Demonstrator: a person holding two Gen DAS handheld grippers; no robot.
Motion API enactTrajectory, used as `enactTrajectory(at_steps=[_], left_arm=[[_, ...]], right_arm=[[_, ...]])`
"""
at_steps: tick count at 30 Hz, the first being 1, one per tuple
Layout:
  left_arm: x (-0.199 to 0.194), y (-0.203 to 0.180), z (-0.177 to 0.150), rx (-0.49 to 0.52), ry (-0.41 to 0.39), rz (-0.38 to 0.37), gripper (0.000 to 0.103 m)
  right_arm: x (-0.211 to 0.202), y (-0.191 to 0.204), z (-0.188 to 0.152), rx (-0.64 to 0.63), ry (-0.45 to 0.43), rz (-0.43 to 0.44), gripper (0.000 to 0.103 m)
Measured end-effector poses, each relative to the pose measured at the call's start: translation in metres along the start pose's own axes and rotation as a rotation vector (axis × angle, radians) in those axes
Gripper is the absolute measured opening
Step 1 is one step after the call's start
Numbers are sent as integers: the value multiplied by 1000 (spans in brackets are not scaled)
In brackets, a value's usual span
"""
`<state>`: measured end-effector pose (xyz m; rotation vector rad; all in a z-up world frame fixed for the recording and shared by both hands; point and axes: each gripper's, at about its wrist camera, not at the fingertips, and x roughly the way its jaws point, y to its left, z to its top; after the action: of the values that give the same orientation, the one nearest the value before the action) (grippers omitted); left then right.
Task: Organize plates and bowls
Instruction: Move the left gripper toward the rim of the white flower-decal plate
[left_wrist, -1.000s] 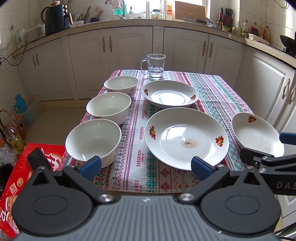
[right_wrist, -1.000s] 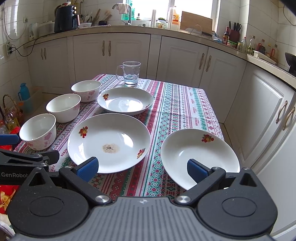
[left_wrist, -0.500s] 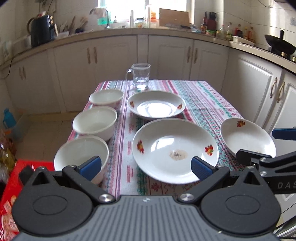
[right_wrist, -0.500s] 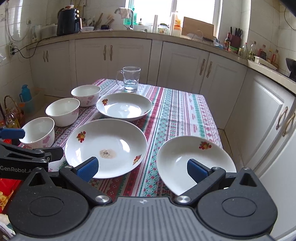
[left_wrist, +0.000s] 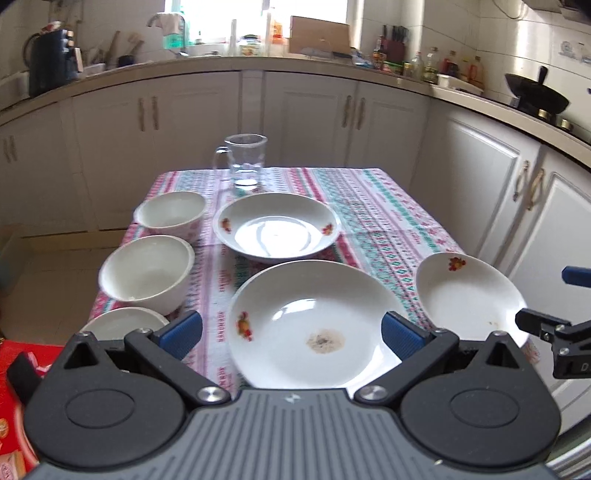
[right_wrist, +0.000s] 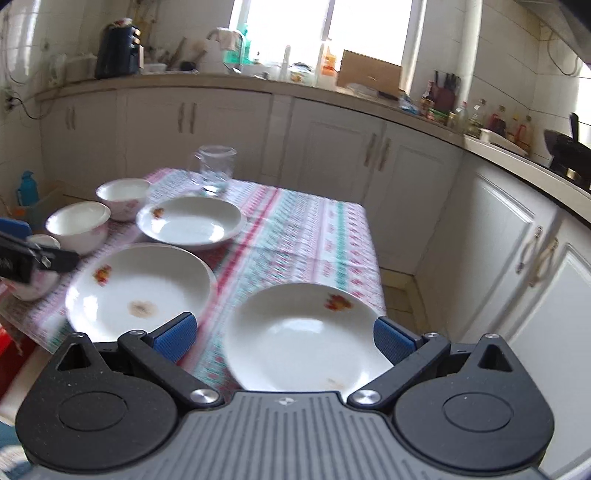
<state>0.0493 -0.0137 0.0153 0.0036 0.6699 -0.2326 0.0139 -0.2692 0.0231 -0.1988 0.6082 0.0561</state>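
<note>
A: How are the two tools set at this moment?

B: Both are seen spread wide with nothing pinched. The left hand-held gripper (left_wrist: 291, 334) is lined up on the large stained plate (left_wrist: 314, 325), whose near rim lies between its blue pads. The right hand-held gripper (right_wrist: 282, 334) is framed around the small plate (right_wrist: 306, 336) at the near right corner of the tabletop (right_wrist: 306, 236).

A: Which step is judged to be in hand?

B: A first pick is probably being set up; nothing has yet been stacked. The small plate looks the likeliest to be taken, since it sits alone at about 3 o'clock from the stained plate.

A: How should the grasp be made well?

B: The rim nearest the tool should be approached low and level, so that one pad goes under the lip and one over it. Glazed ware is likely to slip, so a firm, deep bite is advised, and the plate should be kept flat when lifted.

A: And farther out?

B: The third plate (left_wrist: 277, 225) lies at 12 o'clock from the stained one, with the glass mug (left_wrist: 245, 162) beyond it. Three bowls run along the left edge: the nearest bowl (left_wrist: 122, 321), partly hidden, the middle bowl (left_wrist: 147, 273) and the far bowl (left_wrist: 171, 214). Nesting of these is best left for the left tool, and the mug should be given room.
</note>
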Motion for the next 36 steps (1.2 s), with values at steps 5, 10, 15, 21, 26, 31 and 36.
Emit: enactTrajectory(at_steps=[5,10,15,21,26,31,36], left_arm=[[11,-7,1,27,-47,-5,102],[24,-12,6,39,-40,-28,102],[39,-17,11,43,-7,-55,102],[54,-23,17,41,47,-152,102],[65,-37,24,93,72,-175,102],[76,-51,33,128,90,-230,102],[93,-64,41,146,127,-311,102]], right_arm=[[13,-19,-24,5,61,-3,103],[34,-31,-52,51,133,33,103],[56,-35,-67,86,179,72,103],[74,-38,-72,96,194,123,103],[82,-39,-70,81,184,136,103],[82,-43,-72,71,164,148,103],[77,-47,-84,56,77,171,103]])
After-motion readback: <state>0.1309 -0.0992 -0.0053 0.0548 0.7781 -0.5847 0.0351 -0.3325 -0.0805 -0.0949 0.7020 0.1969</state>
